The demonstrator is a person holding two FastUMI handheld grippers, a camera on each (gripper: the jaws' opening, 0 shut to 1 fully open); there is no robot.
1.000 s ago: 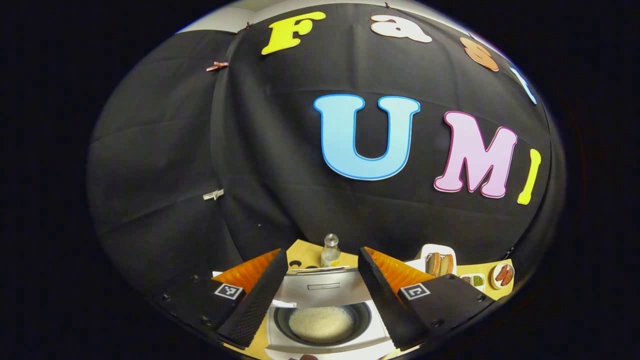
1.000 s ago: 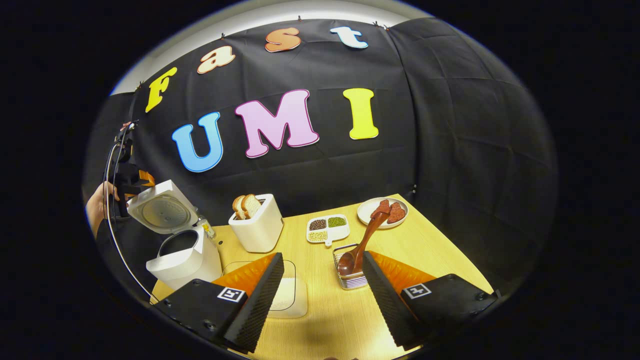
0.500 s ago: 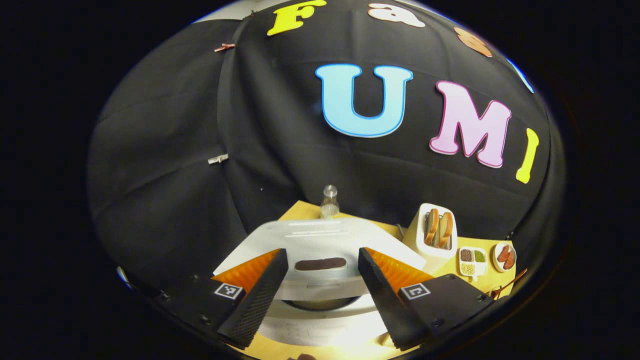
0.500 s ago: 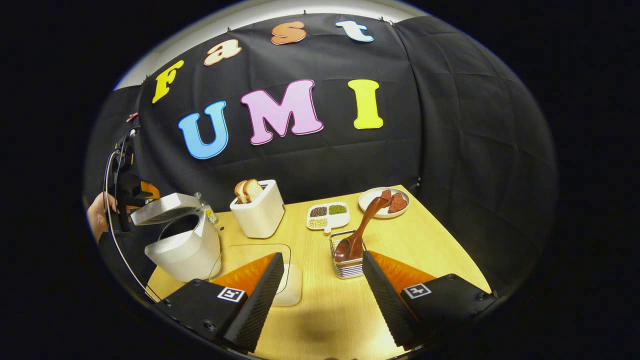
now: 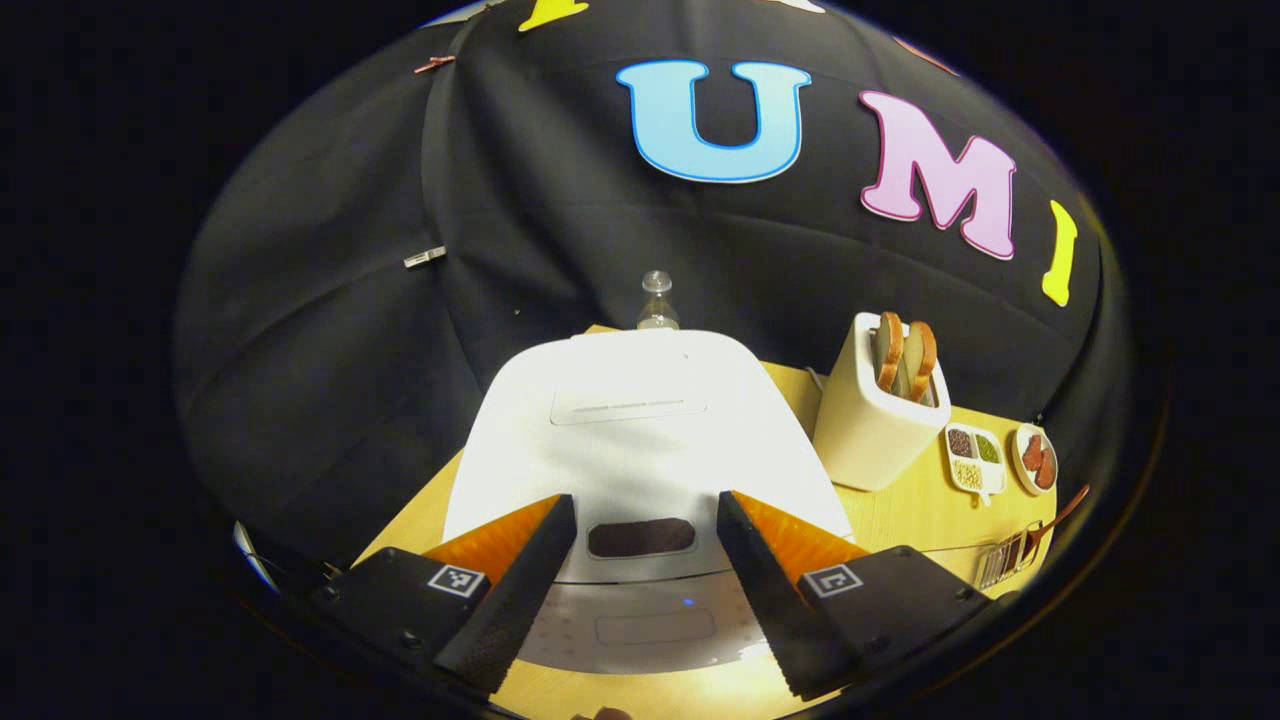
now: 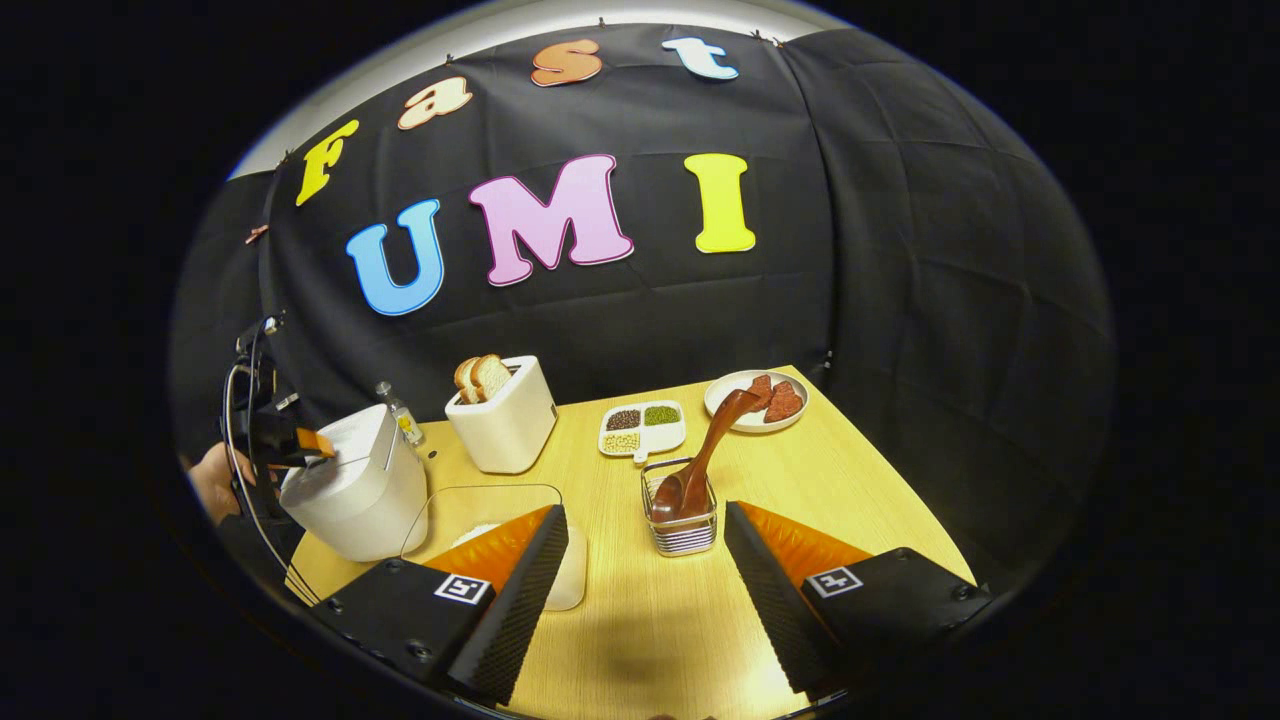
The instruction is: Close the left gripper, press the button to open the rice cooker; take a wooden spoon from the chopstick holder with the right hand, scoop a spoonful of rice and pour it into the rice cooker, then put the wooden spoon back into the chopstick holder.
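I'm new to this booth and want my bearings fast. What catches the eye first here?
The white rice cooker, lid down, sits right in front of the open left tool. In the right gripper view, a wooden spoon stands bowl-down in a wire holder mid-table, just ahead of the open right tool. Behind it stands a white toaster with bread.

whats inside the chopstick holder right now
A wooden spoon stands in the chopstick holder, bowl end down, handle leaning out toward the plate. The holder's bottom is hidden behind the spoon and wires, so anything else in there cannot be told.
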